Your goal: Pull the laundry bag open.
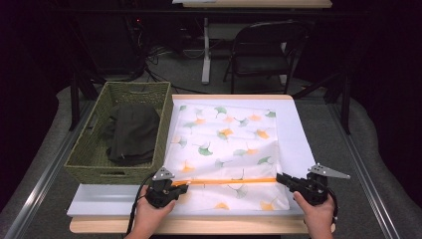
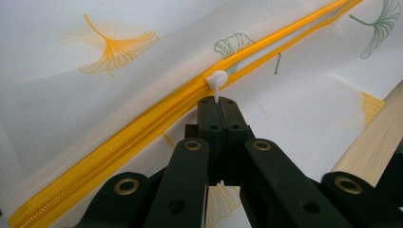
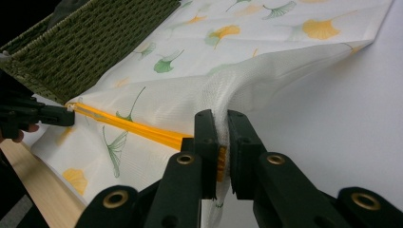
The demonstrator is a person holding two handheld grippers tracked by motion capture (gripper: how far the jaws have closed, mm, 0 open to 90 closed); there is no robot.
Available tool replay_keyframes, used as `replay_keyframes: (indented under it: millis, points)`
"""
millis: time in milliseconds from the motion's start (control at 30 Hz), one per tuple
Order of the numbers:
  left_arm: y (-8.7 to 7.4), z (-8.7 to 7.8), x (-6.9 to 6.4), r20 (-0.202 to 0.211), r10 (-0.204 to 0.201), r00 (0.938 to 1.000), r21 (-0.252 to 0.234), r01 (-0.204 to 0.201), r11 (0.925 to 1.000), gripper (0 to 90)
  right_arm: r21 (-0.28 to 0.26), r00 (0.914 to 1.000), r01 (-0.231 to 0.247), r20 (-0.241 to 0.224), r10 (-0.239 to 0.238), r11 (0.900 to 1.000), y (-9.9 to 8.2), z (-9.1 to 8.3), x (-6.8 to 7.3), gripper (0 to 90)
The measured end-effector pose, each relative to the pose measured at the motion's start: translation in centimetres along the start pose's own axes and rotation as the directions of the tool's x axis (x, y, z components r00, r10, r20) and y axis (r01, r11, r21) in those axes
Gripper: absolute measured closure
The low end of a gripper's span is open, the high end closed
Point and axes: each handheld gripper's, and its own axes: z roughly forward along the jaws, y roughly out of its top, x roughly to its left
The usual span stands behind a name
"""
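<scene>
The left gripper (image 2: 218, 102) pinches the small white zipper pull (image 2: 216, 81) of the white leaf-print mesh bag (image 1: 224, 144), while the right gripper (image 3: 222, 137) pinches the bag's bunched edge by the orange zipper (image 1: 224, 181).

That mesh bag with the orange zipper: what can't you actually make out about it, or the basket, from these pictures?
- Mesh bag, high view: any contents are unreadable through the printed fabric.
- Zipper end, right gripper view: bunched cloth and the right gripper cover it.
- Zipper pull, left gripper view: its tab is hidden between the left gripper's shut jaws.
- Wicker basket, high view: the dark folded fabric is too shadowed to identify.
</scene>
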Motion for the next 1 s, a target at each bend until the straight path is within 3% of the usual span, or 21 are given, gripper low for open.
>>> replay_keyframes:
  millis: [467,700,767,1000]
  points:
    - [-0.1,0.3,0.0,0.014,-0.021,0.9997,-0.006,0.021,0.9998,90.0,0.004,0.9999,-0.009,-0.007,0.009,1.0,-0.2,0.3,0.0,83.4]
    - [-0.3,0.9,0.1,0.037,-0.023,0.999,0.02,0.022,0.9996,89.9,0.018,1.0,-0.004,-0.003,0.004,0.9998,-0.6,0.8,0.0,82.3]
    - [-0.4,1.4,0.1,0.052,-0.016,0.9985,0.032,0.014,0.9994,89.2,0.024,1.0,-0.007,-0.004,0.007,0.9997,-0.7,1.0,0.0,82.1]
    - [-0.3,1.9,-0.5,0.042,0.051,0.9978,0.054,-0.054,0.9971,87.5,0.03,0.9999,-0.008,-0.009,0.008,0.9995,-0.7,1.2,-0.2,81.2]
